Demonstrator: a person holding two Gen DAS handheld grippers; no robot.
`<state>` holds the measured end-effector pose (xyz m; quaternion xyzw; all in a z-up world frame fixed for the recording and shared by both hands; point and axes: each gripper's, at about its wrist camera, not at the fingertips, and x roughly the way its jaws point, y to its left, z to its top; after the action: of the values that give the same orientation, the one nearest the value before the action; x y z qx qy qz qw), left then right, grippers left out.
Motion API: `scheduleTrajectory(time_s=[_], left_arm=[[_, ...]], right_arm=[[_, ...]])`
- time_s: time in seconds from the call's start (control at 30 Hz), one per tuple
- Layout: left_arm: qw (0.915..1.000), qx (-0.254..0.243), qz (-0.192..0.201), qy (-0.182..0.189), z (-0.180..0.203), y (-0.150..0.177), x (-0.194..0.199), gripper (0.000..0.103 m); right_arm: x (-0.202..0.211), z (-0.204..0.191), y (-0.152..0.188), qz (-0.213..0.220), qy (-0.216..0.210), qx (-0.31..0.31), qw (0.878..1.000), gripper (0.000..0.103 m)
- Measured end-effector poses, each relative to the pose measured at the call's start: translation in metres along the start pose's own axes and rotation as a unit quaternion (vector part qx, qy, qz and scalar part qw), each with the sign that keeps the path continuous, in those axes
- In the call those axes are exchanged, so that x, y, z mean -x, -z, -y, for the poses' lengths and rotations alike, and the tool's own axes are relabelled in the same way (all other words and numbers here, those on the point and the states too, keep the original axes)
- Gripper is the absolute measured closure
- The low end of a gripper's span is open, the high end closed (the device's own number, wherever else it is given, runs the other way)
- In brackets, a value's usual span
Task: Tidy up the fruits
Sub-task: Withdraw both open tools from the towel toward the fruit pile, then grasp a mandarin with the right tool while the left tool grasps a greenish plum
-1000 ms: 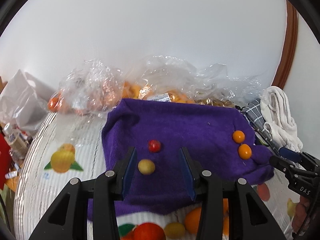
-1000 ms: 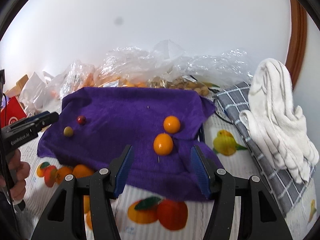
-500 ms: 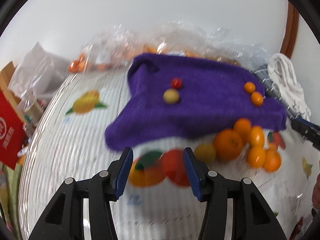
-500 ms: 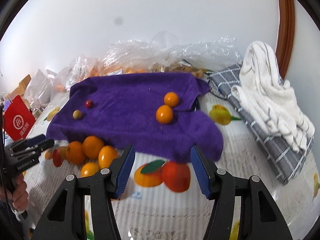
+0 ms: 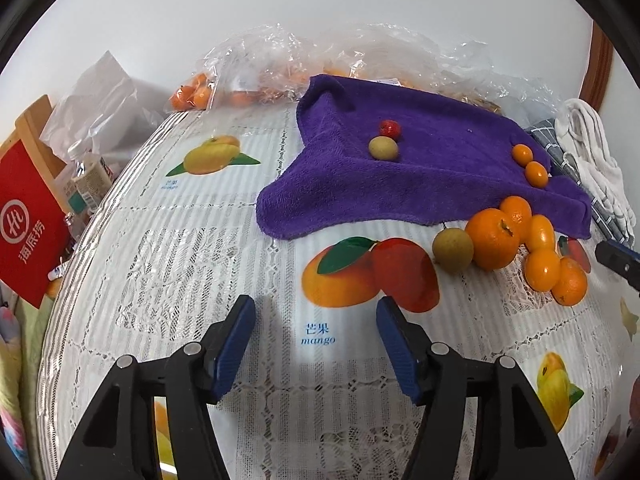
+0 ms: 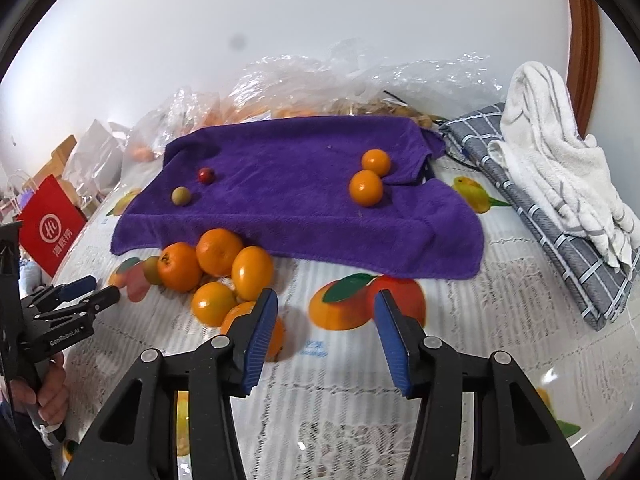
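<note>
A purple towel (image 5: 432,184) (image 6: 288,208) lies on the fruit-print tablecloth. On it sit a small red fruit (image 5: 390,128) (image 6: 205,175), a yellow-green fruit (image 5: 383,148) (image 6: 180,195) and two small oranges (image 5: 529,164) (image 6: 370,178). A pile of several oranges (image 5: 520,240) (image 6: 218,268) with a yellow-green fruit (image 5: 453,249) lies on the cloth just in front of the towel. My left gripper (image 5: 316,344) is open and empty, well short of the towel. My right gripper (image 6: 326,332) is open and empty, its left finger beside the nearest orange (image 6: 276,336).
Clear plastic bags of fruit (image 5: 304,64) (image 6: 304,92) line the wall behind the towel. A white towel (image 6: 560,168) on a grey checked cloth (image 6: 560,248) lies at the right. A red paper bag (image 5: 28,220) (image 6: 50,224) and clutter stand at the left table edge.
Both grippers have pulled back from the towel toward the table's front. The pile of oranges in front of the towel has come into full view. Both stay open and empty.
</note>
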<state>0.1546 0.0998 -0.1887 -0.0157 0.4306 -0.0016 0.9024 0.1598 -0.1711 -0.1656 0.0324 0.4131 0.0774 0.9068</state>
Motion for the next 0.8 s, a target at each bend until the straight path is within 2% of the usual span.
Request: scheduleTrajectory(time_s=[0.37,0.57,0.63,0.8], left_arm=[[0.9993,0.03,0.007,0.019,-0.009,0.002,0.002,0.042],[0.9986,0.045,0.01,0.026,-0.013,0.004,0.006,0.042],[0.9986,0.046,0.008,0.024,-0.013,0.004,0.005,0.036],[0.9995,0.031,0.002,0.011,-0.007,0.003,0.004,0.034]], right_arm=[[-0.006,-0.028,0.012,-0.023,-0.04,0.035,0.998,0.052],[-0.026,-0.036,0.018,-0.053,-0.038,0.055,0.996,0.052],[-0.032,-0.035,0.018,-0.062,-0.038,0.053,0.996,0.052],[-0.038,-0.041,0.018,-0.06,-0.02,0.068,0.996,0.053]])
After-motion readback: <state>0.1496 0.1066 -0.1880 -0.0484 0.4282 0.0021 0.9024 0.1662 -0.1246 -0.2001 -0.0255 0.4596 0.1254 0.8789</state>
